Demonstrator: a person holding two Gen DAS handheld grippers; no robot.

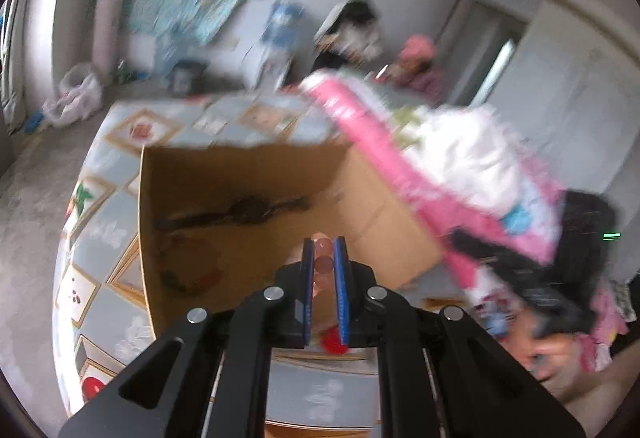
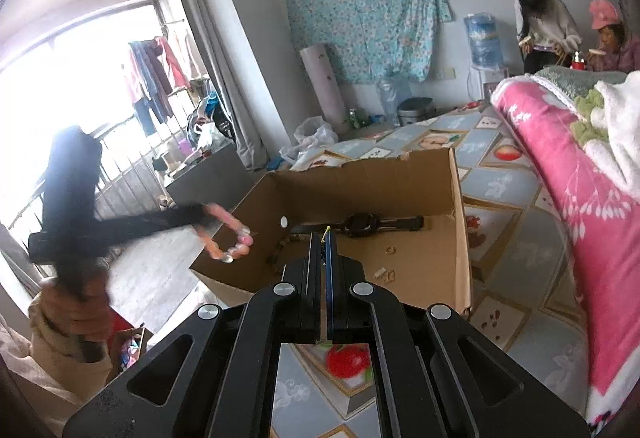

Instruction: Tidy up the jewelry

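- Your left gripper (image 1: pixel 324 258) pinches a bracelet (image 1: pixel 322 253) of pink beads, held above the near wall of the box (image 1: pixel 256 165); from the right wrist the bracelet (image 2: pixel 232 238) hangs as a loop outside the box's (image 2: pixel 360 177) left wall.
- Your right gripper (image 2: pixel 324 238) is pressed together on a thin yellow-green thread (image 2: pixel 327 229), above the box's near side.
- A dark watch (image 2: pixel 360 224) lies flat on the box floor by the far wall, with small trinkets (image 2: pixel 386 274) scattered nearer you.
- The box rests on a bed with a tile-patterned sheet (image 2: pixel 500 181); a pink blanket (image 2: pixel 568 173) lies to its right.
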